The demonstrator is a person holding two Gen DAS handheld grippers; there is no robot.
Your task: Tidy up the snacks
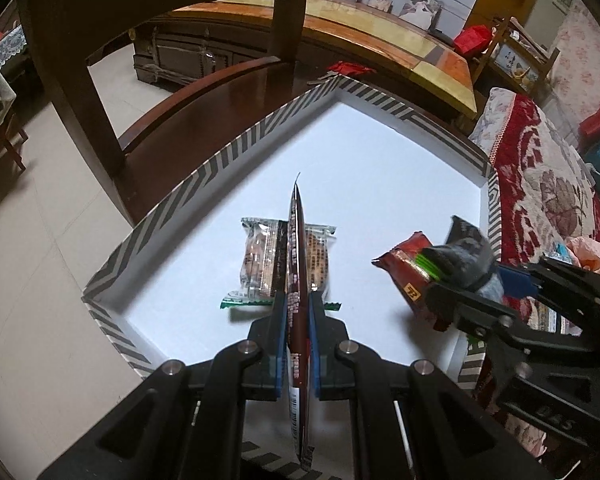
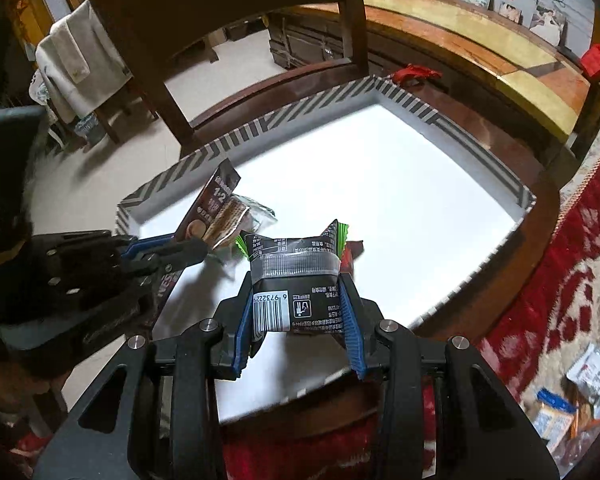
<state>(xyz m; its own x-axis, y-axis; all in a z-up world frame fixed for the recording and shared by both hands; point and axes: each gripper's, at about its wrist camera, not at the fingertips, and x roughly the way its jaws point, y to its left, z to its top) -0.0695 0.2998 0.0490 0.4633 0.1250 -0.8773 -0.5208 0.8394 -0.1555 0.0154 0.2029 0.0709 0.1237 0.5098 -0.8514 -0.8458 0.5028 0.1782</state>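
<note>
Snacks are gripped over the white tray (image 1: 380, 152): a brown sachet (image 1: 297, 264) by the left tool (image 1: 298, 304), a black packet (image 2: 296, 276) by the right tool (image 2: 300, 312), at 3 o'clock.

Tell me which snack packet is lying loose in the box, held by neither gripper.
The clear biscuit packet, flat on the white box floor. The brown sachet is pinched edge-on in the left gripper; the black packet sits in the right gripper.

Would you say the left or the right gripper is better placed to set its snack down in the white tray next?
Probably the left. The left gripper holds its brown sachet edge-up just above the biscuit pack in the tray; the right gripper grips its black packet near the edge.
</note>
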